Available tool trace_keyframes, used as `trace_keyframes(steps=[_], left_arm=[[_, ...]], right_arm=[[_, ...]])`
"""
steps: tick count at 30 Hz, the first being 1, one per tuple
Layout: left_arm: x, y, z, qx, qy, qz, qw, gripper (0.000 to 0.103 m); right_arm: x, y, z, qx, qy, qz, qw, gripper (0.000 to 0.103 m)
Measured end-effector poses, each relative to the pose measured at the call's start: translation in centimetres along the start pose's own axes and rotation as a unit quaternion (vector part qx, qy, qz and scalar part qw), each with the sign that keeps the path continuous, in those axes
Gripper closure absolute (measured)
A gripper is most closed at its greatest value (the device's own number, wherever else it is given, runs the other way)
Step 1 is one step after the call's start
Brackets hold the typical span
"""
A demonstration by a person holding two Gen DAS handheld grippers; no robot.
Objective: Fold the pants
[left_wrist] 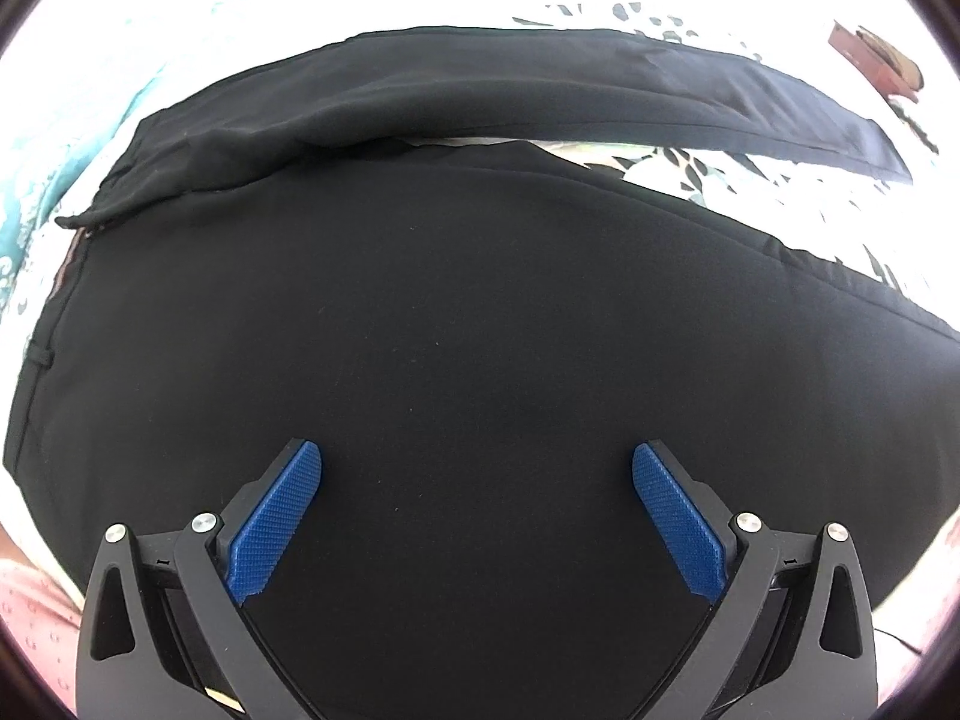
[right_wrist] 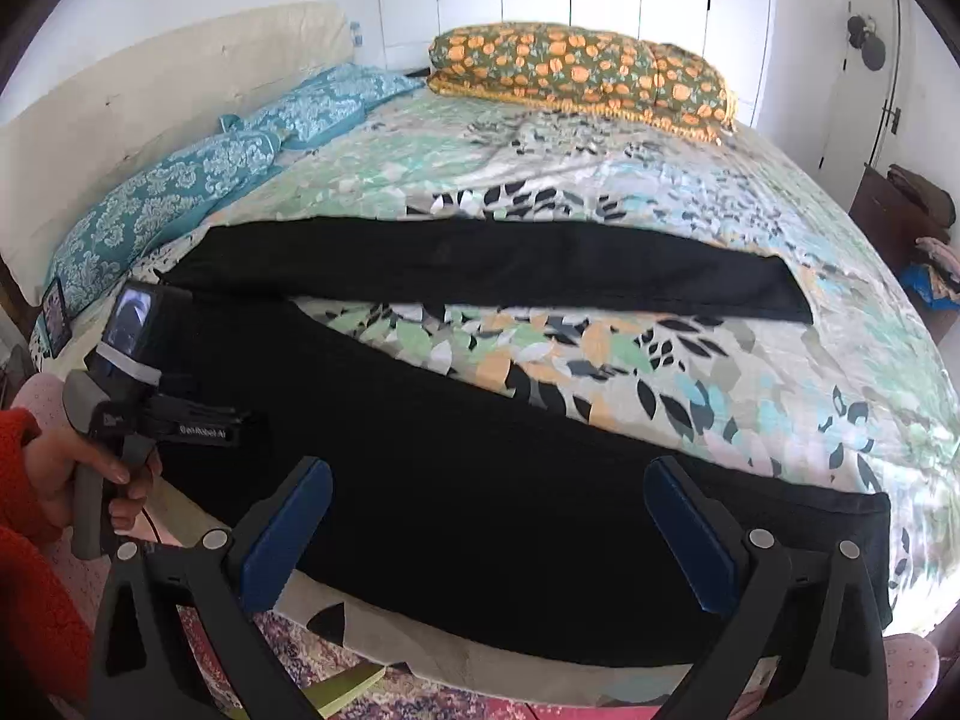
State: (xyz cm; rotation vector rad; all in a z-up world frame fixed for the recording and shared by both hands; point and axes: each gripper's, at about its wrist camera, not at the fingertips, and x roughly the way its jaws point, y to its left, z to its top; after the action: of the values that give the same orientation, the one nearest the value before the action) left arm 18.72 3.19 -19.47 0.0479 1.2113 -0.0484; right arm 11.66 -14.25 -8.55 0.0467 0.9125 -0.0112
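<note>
Black pants [right_wrist: 456, 450] lie spread on the bed, legs apart in a V: the far leg [right_wrist: 480, 267] runs right across the bed, the near leg [right_wrist: 600, 534] lies along the front edge. In the left wrist view the pants [left_wrist: 420, 312] fill the frame, waistband at the left. My left gripper [left_wrist: 477, 462] is open and empty, hovering over the seat of the pants; its body shows in the right wrist view [right_wrist: 162, 414], held in a hand. My right gripper [right_wrist: 487, 480] is open and empty above the near leg.
The bed has a leaf-print cover [right_wrist: 690, 360]. Teal pillows [right_wrist: 198, 192] lie along the headboard at the left; a folded orange-flowered quilt [right_wrist: 582, 69] sits at the far side. A dark side table with clothes [right_wrist: 912, 222] stands at the right. A patterned rug [right_wrist: 336, 666] lies below the bed edge.
</note>
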Motion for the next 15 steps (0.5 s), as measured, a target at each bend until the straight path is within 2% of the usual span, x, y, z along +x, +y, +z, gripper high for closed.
trace_keyframes(steps=[2,5,8,11,15], left_arm=[[-0.5,0.6,-0.2,-0.009,0.009,0.003,0.9999,0.001],[-2.2,1.3,-0.6,-0.040,0.025,0.012,0.9988,0.001],[-5.1,1.9,0.1,-0.055,0.005,0.010,0.9984,0.001],[-7.6,2.6,1.6,-0.069,-0.026,0.006,0.9972,0.001],[-9.2,3.7,3.7,-0.092,-0.048,-0.004,0.9946,0.001]], right_arm=[[0.2,-0.5,-0.9,0.011,0.007,0.022,1.000,0.000],[1.0,-1.5,-2.1,0.027,0.042,0.037,0.998,0.000],[0.8,-3.4,-2.0,0.079,0.038,0.060,0.994,0.000],[0.8,-4.6,-1.9,0.096,0.029,0.038,0.994,0.000],[1.2,-6.1,-2.6,0.133,0.049,0.018,0.990,0.000]])
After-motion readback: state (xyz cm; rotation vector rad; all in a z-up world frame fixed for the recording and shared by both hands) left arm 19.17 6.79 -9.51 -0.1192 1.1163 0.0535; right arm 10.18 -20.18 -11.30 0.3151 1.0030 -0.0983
